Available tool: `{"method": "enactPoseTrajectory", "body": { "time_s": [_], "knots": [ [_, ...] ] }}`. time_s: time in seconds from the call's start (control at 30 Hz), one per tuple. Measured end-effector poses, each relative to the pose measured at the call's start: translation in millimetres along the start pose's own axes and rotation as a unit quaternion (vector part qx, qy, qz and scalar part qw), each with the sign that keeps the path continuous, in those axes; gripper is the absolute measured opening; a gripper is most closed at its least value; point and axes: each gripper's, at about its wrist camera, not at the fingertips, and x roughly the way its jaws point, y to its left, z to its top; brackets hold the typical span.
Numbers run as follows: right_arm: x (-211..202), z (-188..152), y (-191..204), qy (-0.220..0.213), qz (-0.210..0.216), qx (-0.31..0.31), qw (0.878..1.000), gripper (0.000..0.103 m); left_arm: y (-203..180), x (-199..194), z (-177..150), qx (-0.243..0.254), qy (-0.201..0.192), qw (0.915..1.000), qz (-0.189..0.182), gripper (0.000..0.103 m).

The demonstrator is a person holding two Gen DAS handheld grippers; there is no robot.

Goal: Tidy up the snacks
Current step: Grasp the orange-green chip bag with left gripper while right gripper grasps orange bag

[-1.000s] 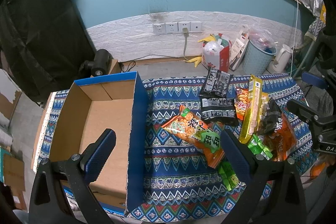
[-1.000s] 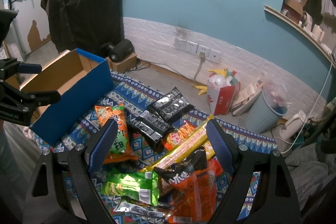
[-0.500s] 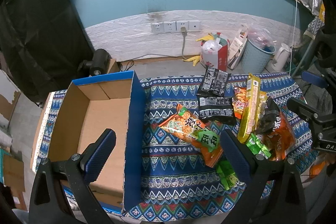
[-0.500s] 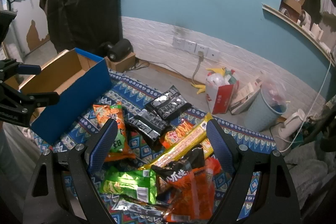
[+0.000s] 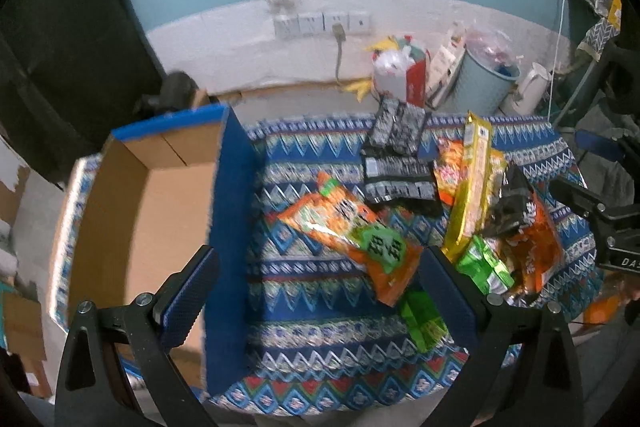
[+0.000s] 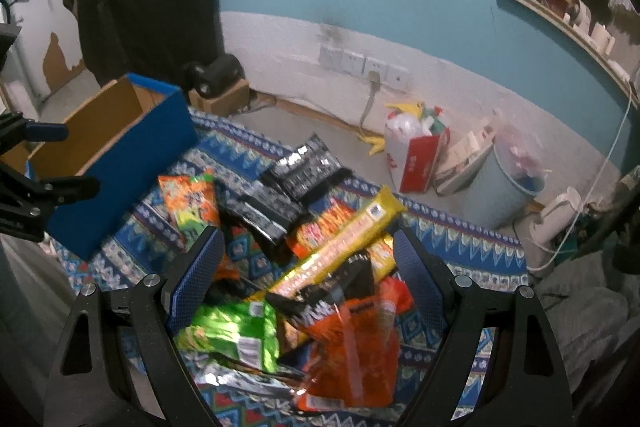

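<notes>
The left gripper is being held spread wide and empty above the patterned cloth, beside the blue box. The right gripper is being held likewise, over the snack packets; their lettering is blurred.

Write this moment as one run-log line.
left gripper: open, empty | right gripper: open, over snack pile | cardboard box: holds no snacks | stage: nothing picked yet

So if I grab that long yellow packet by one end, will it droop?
Probably only a little: the yellow packet looks straight and boxy, bridging other bags without sagging. Its glossy wrap may slip. Lifting it could drag the black bag lying on it.
</notes>
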Motion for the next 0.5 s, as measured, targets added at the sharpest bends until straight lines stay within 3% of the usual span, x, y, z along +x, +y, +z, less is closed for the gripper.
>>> {"method": "enactPoseTrajectory", "body": {
  "time_s": [0.5],
  "knots": [
    [55, -71, -40, 0.127, -0.01, 0.027, 0.991, 0.085, -39, 53, -26, 0.05, 0.067, 0.9963, 0.021, 0.101]
  ]
}}
